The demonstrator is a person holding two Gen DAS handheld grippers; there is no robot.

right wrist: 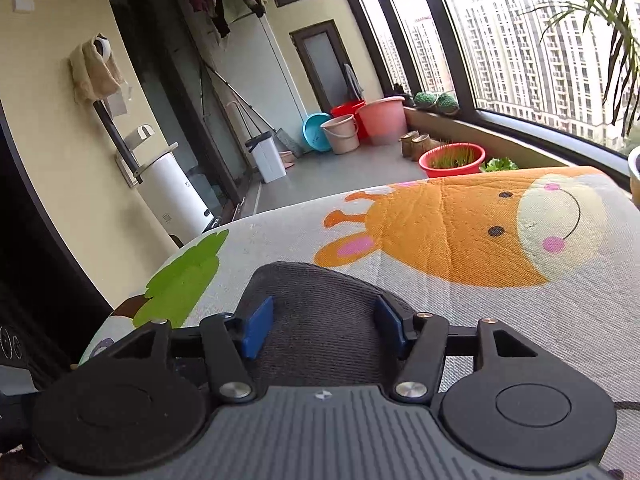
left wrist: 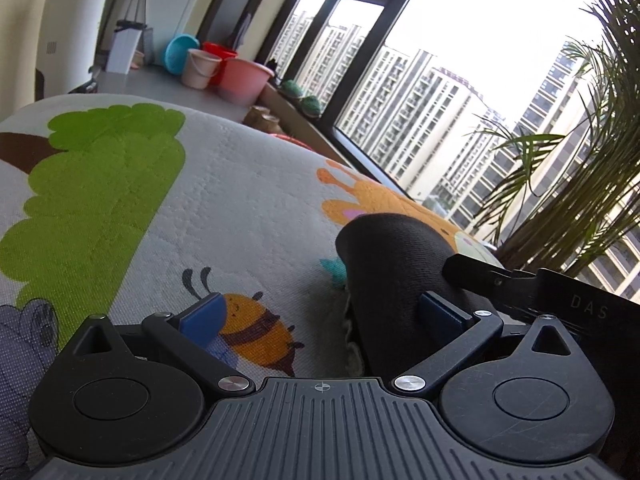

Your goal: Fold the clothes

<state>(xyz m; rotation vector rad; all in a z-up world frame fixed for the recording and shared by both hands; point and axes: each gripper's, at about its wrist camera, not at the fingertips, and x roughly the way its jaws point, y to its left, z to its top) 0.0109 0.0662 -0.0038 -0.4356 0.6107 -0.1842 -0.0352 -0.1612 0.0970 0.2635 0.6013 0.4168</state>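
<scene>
- Between the right gripper (right wrist: 322, 330) fingers, standing part open, a dark grey knit garment (right wrist: 320, 304) is lying; pressing cannot be told.
- Left gripper (left wrist: 328, 316) fingers are standing wide, one touching the cloth.
- Beyond, a cartoon-printed quilted mat (right wrist: 500, 304) is spreading under it.

Daylight poured through tall dark-framed windows (right wrist: 520, 40) facing high-rise apartment blocks (left wrist: 420, 120). Cream walls (right wrist: 52, 152) ran along a grey floor (right wrist: 332, 168) where pink, red and beige buckets (right wrist: 380, 120) clustered beside a blue basin (right wrist: 314, 132). A white cylindrical appliance (right wrist: 176, 196) stood by the wall; palm fronds (left wrist: 580, 184) hung near the glass.
</scene>
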